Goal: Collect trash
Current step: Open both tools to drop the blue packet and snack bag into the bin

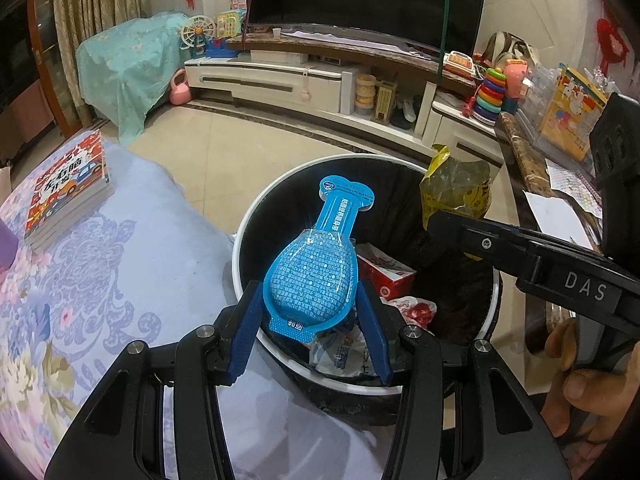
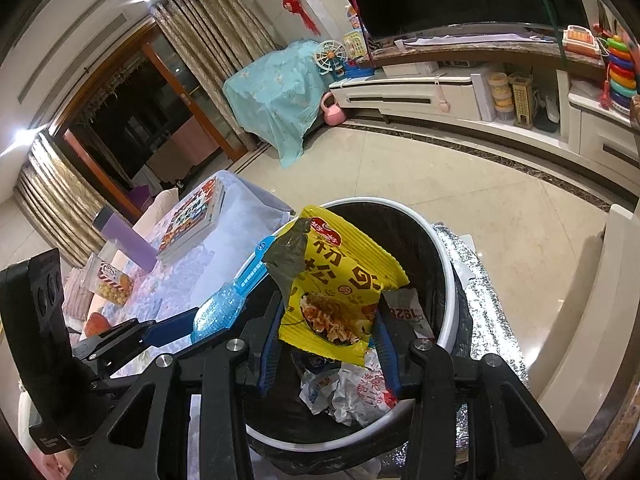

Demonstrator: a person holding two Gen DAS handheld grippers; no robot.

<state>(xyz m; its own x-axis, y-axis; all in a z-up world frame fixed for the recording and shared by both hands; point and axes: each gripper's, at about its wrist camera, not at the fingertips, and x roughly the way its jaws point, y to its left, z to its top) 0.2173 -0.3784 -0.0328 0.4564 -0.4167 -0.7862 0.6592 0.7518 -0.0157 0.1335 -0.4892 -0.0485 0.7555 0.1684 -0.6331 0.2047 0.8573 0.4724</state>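
Drop stage: left tool (image 1: 310,320) grasping blue packet (image 1: 312,272), right tool (image 2: 328,344) grasping yellow wrapper (image 2: 340,280), over bin (image 1: 256,208); next, release both.

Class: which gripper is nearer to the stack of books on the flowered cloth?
Left. The left gripper, holding the blue pack, is on the side of the bin nearest the books; the right gripper hangs farther away, over the bin.

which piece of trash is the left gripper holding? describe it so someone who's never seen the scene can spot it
Find the round white-rimmed bin with a black liner, beside the flowered bedspread. Over its near edge the left gripper pinches a blue packet by its fat end. It is bottle-shaped, with a narrow neck pointing away, printed all over in white, unlike the flat yellow snack bag in the right gripper.
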